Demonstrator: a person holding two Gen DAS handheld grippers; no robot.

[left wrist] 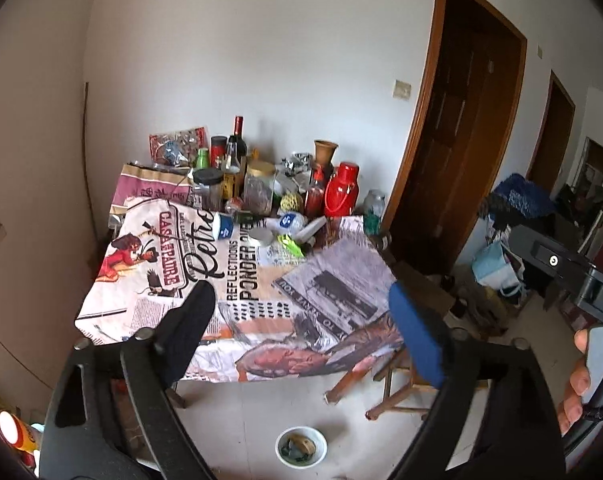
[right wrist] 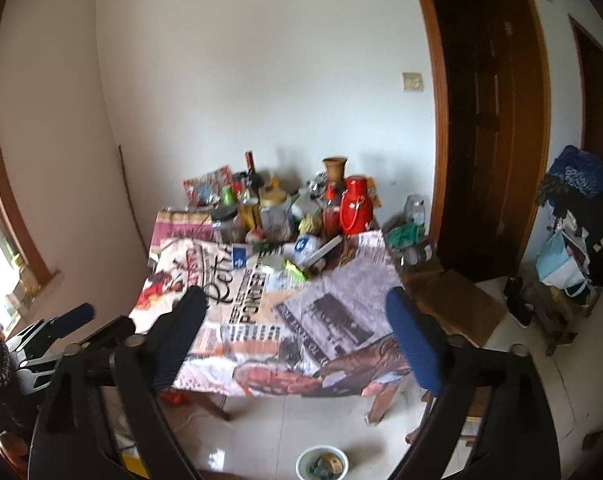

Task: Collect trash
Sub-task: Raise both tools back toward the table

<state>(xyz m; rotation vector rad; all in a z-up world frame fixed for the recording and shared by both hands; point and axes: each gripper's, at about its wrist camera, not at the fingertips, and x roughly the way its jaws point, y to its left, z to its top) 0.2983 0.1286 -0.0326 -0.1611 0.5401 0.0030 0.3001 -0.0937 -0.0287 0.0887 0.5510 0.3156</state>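
We see a lived-in home: cluttered worktop (left wrist: 261,312) ahead at 12 o'clock, wooden doors (left wrist: 461,128) at 2 o'clock, tiled floor (left wrist: 253,420).

— What's the room like from where I stand?
— White walls (left wrist: 261,40), pale tiled floor (right wrist: 285,428), my table under a printed newspaper-style tablecloth (left wrist: 261,312).
— Doors?
— A dark wooden door (left wrist: 461,128) to my right, with a light switch (right wrist: 412,81) beside it. Daylight enters by the window (right wrist: 5,248) at left.
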